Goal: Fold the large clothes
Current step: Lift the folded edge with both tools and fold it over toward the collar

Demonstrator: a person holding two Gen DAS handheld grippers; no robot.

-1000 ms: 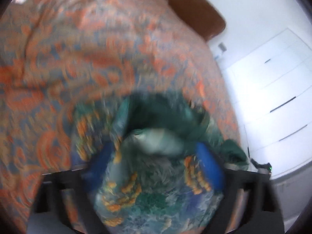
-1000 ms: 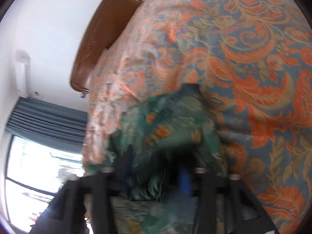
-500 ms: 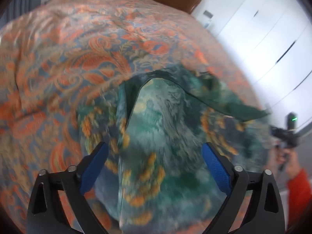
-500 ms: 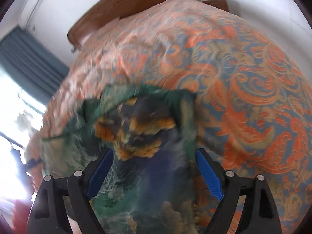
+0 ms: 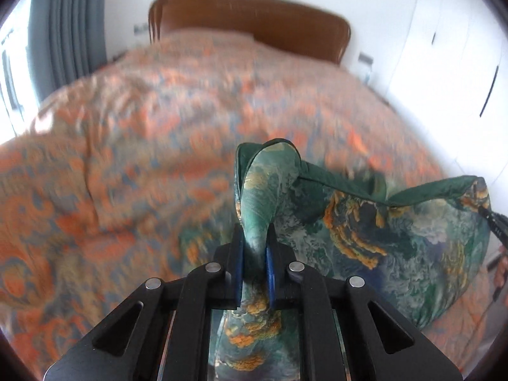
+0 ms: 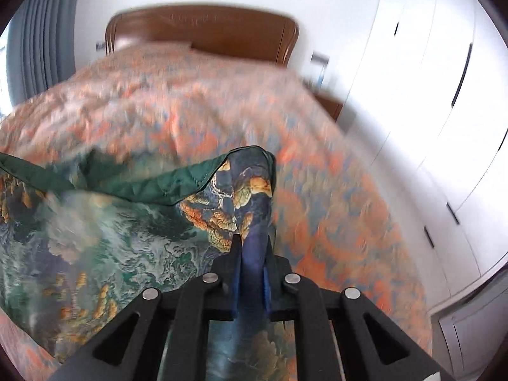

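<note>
We have the green patterned garment point(image 5: 397, 231) lifted just above the bed point(image 5: 158, 133), its top hem stretched side to side between left tongs point(image 5: 255, 241) and right tongs point(image 6: 251, 247), each pinching one corner, equally near.

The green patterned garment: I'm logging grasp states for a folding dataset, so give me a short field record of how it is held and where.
garment: green patterned garment, orange and blue print, dark green edge
left tool: shut on a bunched corner of the garment
right tool: shut on another corner
garment state: hangs stretched between the two tools, above the bed
surface below: orange paisley bedspread
background: brown headboard, white wardrobe doors, grey curtain
</note>
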